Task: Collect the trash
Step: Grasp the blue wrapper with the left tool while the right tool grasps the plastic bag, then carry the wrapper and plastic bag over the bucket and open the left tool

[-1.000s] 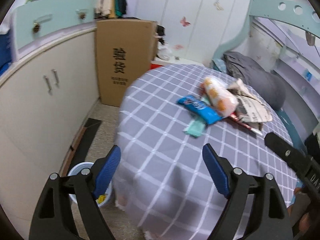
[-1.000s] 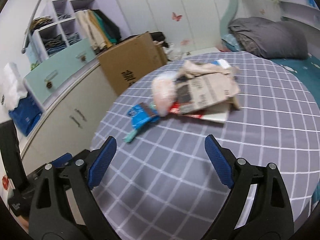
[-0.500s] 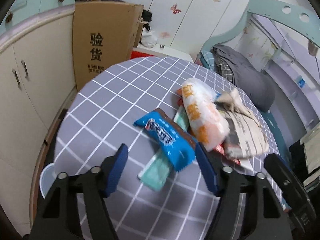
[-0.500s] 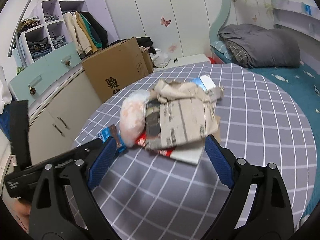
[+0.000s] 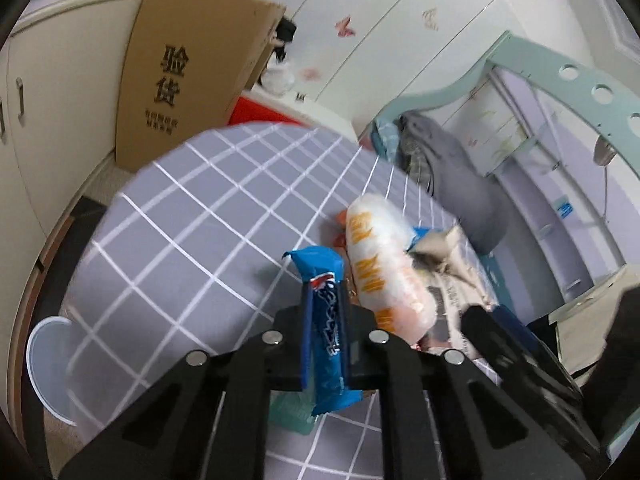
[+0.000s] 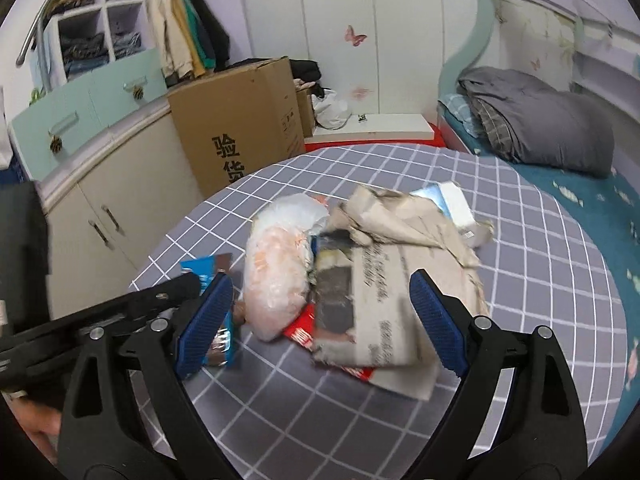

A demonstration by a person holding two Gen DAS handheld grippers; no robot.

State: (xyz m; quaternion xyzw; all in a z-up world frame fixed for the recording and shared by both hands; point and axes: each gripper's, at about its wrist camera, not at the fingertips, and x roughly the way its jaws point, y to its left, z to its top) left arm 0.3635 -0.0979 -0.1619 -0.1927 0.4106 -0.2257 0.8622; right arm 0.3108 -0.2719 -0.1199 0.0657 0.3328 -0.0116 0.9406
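My left gripper (image 5: 325,320) is shut on a blue snack wrapper (image 5: 326,320), which stands on edge between the jaws above the checked table (image 5: 192,232). A white and orange plastic bag (image 5: 380,264) lies just to its right, next to crumpled newspaper (image 5: 448,280). A teal wrapper (image 5: 290,416) lies under the gripper. My right gripper (image 6: 320,316) is open, low over the trash pile: the plastic bag (image 6: 280,272), the newspaper (image 6: 392,280) and a red wrapper (image 6: 304,332). The left gripper (image 6: 120,308) reaches in from the left there.
A white bin (image 5: 48,364) stands on the floor left of the table. A cardboard box (image 6: 236,136) and cream cabinets (image 6: 100,208) stand behind. A bed with a grey duvet (image 6: 540,120) is at the right.
My left gripper moved in over the blue wrapper and shut on it. My right gripper came forward and down to the newspaper and plastic bag, still open.
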